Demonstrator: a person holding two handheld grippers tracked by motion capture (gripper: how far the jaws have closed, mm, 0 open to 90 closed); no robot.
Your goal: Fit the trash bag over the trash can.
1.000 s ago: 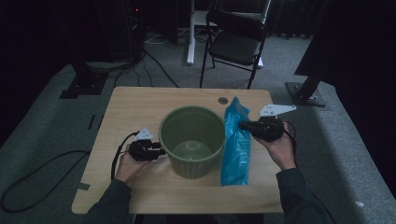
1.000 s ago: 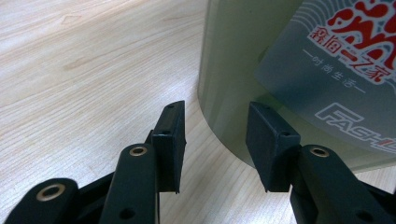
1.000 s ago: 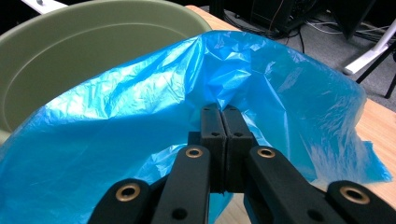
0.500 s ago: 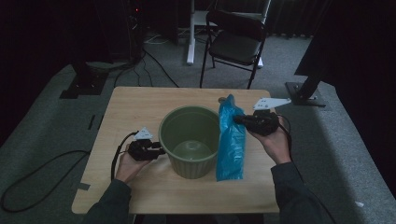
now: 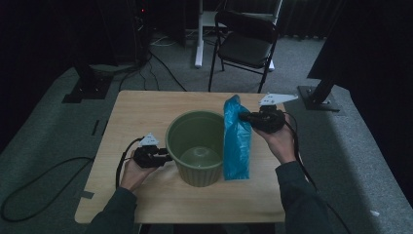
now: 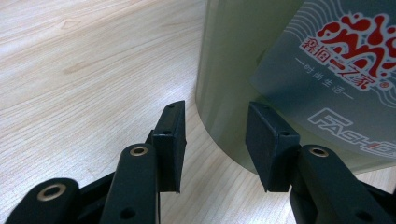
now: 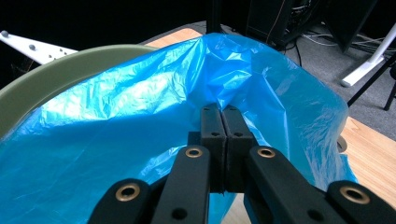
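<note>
Blue bag [image 5: 236, 141] lifted, hanging upright.

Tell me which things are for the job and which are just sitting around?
For the job:
- green bin
- blue plastic bag, pinched in the right tongs
- left tongs, open beside the bin's wall

Just sitting around:
- black folding chair behind the table
- cables on the floor
- small round thing on the table, too small to identify

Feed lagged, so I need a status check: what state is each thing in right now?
Bin: upright, empty, unlined.
Bag: pinched near its top, hanging beside the bin.
Left hand-held gripper: open, at the bin's wall.
Right hand-held gripper: shut on the bag.
Chair: unfolded, empty.
</note>
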